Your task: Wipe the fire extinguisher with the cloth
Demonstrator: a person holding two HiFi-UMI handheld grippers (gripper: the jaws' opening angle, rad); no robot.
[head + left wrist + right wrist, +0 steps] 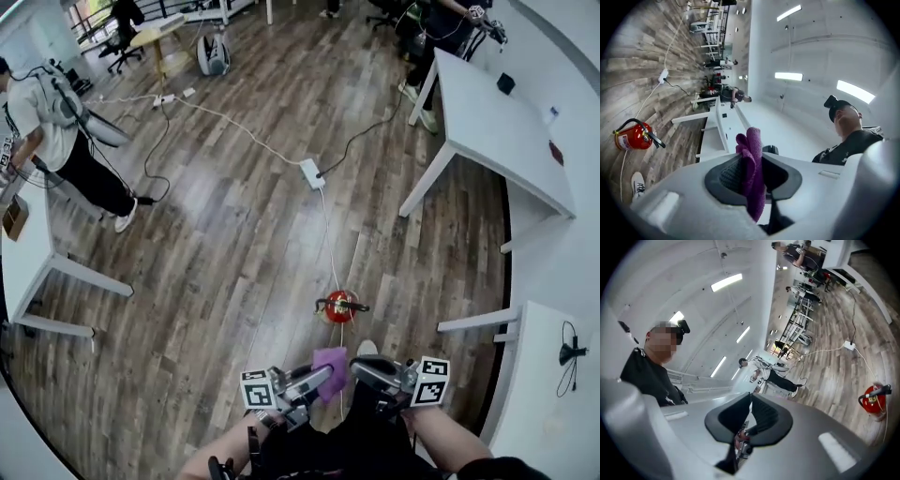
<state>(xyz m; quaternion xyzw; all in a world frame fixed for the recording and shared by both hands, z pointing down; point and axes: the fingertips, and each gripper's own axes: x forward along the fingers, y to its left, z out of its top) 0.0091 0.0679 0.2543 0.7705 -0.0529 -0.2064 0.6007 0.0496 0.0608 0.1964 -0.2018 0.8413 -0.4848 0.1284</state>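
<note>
**Cloth gripped, extinguisher down on the floor and untouched**

Your left gripper [319, 378] has its jaws clenched on the purple cloth [330, 360], which sticks out past the tips in a bunched fold. Your right gripper [366, 368] carries nothing, and its jaws are closed together. The red fire extinguisher [340, 307] stands upright on the wooden floor [234, 244], just ahead of your shoe [367, 348]. It is well apart from both grippers, and the cloth touches it nowhere.

The cloth is secured, so that part is done. No wiping contact is happening, and the pictures do not show whether the cylinder has been rubbed at all. By my reading the wipe itself is yet to do: you must bring the cloth down to the red body.

Nothing stands between you and the extinguisher. A white cable [327, 234] runs from the power strip [311, 173] across the floor and passes right beside it, so it could snag. A white counter [497, 131] stands off to your right. Other people work at the room's edges, well apart.
</note>
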